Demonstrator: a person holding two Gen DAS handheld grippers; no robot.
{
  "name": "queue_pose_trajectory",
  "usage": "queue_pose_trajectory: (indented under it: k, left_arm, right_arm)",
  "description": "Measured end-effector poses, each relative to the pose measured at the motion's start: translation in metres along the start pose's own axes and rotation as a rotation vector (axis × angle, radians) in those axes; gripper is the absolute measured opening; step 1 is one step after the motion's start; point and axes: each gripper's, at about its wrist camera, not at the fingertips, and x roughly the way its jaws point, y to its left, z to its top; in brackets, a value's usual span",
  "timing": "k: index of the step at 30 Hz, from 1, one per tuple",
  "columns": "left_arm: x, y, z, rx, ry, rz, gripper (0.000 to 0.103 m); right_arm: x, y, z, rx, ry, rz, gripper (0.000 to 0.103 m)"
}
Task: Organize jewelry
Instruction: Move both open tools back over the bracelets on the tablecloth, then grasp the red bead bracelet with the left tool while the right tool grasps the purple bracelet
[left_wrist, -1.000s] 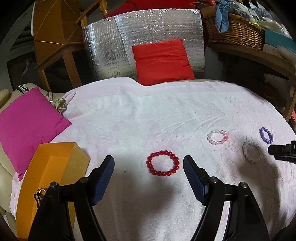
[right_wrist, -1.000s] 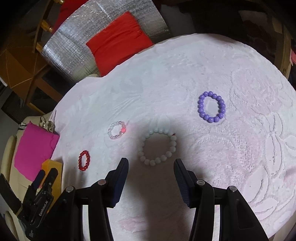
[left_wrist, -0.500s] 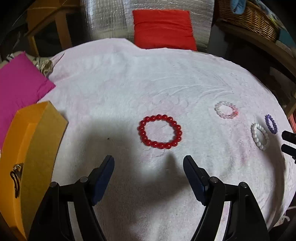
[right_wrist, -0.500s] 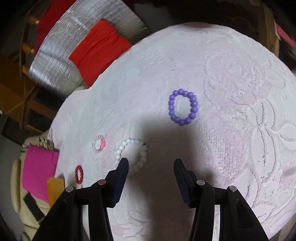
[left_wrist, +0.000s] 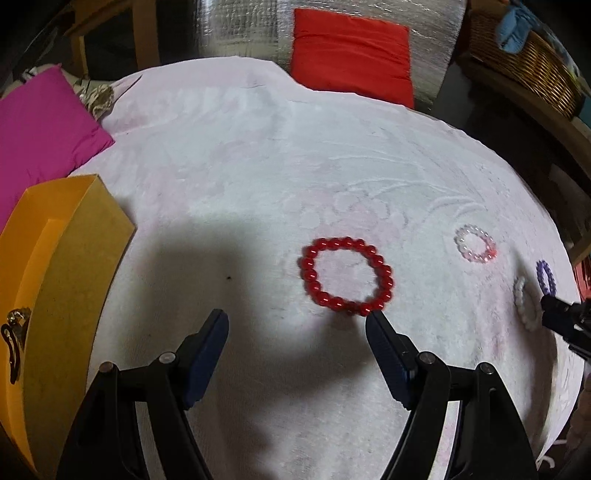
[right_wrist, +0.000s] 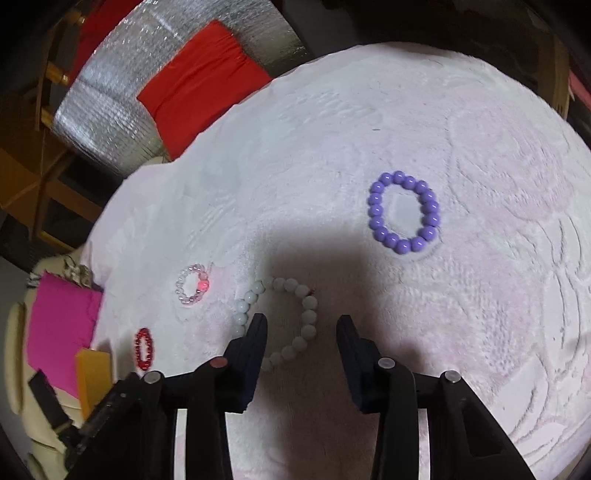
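Observation:
Several bead bracelets lie on a pale pink cloth (left_wrist: 258, 166). A red bracelet (left_wrist: 346, 276) lies just ahead of my open, empty left gripper (left_wrist: 297, 319), its near edge touching the right fingertip. A white bracelet (right_wrist: 280, 321) lies between the fingers of my open right gripper (right_wrist: 301, 323), its left side under the left fingertip. A purple bracelet (right_wrist: 403, 211) lies farther right. A small pink-clear bracelet (right_wrist: 192, 290) lies to the left. An open orange box (left_wrist: 55, 280) stands at the left.
A magenta cushion (left_wrist: 40, 129) lies at the far left. A red cushion (left_wrist: 351, 48) leans on a silver foil panel (left_wrist: 240, 26) at the back. A wicker basket (left_wrist: 524, 70) stands back right. The cloth's edge drops off at the right.
Both grippers have moved down and forward onto their bracelets. The red bracelet now sits at the left gripper's right fingertip; the white one has come between the right gripper's fingers.

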Motion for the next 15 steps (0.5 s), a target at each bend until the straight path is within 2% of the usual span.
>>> queue_pose_trajectory:
  k: [2,9,11,15]
  left_arm:
    - [0.002,0.006,0.0,-0.021,0.006,-0.004,0.077]
    - [0.012,0.011,0.006,-0.058,0.015,-0.032,0.077]
    - [0.014,0.008,0.008,-0.062,0.01,-0.043,0.077]
    - [0.016,0.004,0.012,-0.056,-0.002,-0.067,0.077]
  right_arm:
    - [0.003,0.006,-0.001,-0.027,-0.015,-0.044,0.032]
    - [0.008,0.026,-0.01,-0.16,-0.073,-0.179,0.023]
    - [0.009,0.032,-0.013,-0.178,-0.08,-0.181,0.02]
    - [0.008,0.036,-0.016,-0.19,-0.078,-0.164,0.02]
